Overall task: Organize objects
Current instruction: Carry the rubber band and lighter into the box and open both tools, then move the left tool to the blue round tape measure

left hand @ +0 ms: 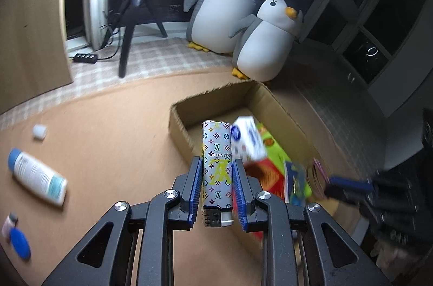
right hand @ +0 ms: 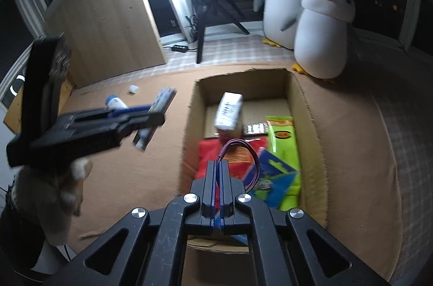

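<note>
Centrally, a patterned lighter (left hand: 217,172) is clamped between the blue pads of the left claw (left hand: 217,177), its long axis running along the fingers and its metal head toward the camera, base pointing away. It is held in the air above the brown surface (left hand: 113,129), just short of the near wall of an open cardboard box (left hand: 273,101). A loop of thin red-purple wire (right hand: 243,150) is pinched in the right claw (right hand: 218,166), whose fingers are fully closed, above the box. Within the box, one white carton (right hand: 229,111), one green packet (right hand: 284,139), one red packet (right hand: 208,156) and one blue card (right hand: 273,177) are seen. Left on the surface are one white bottle with a blue cap (left hand: 38,172), one small white cap (left hand: 38,131) and one blue disc (left hand: 20,242). Two plush penguins (left hand: 268,42) stand behind the box.
</note>
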### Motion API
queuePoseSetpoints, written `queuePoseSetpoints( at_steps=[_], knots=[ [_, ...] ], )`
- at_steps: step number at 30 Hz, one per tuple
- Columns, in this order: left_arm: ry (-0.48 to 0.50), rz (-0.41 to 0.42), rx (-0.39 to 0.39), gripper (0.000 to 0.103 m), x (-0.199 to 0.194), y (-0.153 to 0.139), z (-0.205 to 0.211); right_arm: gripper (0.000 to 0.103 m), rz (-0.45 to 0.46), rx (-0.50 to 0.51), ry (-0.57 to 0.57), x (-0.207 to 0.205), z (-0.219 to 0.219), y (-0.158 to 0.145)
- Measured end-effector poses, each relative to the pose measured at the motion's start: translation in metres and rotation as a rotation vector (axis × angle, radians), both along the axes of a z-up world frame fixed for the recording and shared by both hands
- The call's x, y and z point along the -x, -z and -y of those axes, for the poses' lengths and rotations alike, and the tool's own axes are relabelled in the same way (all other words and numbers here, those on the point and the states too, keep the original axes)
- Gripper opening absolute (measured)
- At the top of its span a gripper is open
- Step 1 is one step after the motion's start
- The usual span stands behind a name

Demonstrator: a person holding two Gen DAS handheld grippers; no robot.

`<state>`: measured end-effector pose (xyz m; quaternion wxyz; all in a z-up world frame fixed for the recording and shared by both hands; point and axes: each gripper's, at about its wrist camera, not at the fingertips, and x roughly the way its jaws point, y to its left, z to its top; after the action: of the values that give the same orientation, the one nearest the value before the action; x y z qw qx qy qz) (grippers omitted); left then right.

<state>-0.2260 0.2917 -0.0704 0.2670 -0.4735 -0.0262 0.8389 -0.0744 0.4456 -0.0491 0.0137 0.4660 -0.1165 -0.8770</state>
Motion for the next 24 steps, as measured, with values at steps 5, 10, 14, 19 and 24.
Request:
queuePoseSetpoints(
  at_steps=[5, 10, 14, 19, 24],
  knots=[
    [-0.007, -0.004, 0.025, 0.024, 0.025, 0.011, -0.026, 0.002, 0.004, -0.004, 0.006, 0.0, -0.014, 0.005],
    [-0.032, -0.005, 0.004, 0.064, 0.036, 0.012, -0.03, 0.022, -0.002, 0.021, 0.014, 0.0, -0.025, 0.005],
    [-0.048, -0.017, -0.009, 0.064, 0.037, 0.008, -0.024, 0.047, -0.029, 0.03, 0.033, -0.004, -0.03, 0.001],
    [-0.059, -0.004, -0.009, 0.064, 0.029, 0.009, -0.012, 0.047, -0.018, 0.066, 0.042, -0.002, -0.03, 0.004],
    [-0.077, 0.01, -0.013, 0.064, 0.012, 0.009, 0.009, 0.05, -0.016, 0.092, 0.048, -0.006, -0.019, 0.008]
  ],
)
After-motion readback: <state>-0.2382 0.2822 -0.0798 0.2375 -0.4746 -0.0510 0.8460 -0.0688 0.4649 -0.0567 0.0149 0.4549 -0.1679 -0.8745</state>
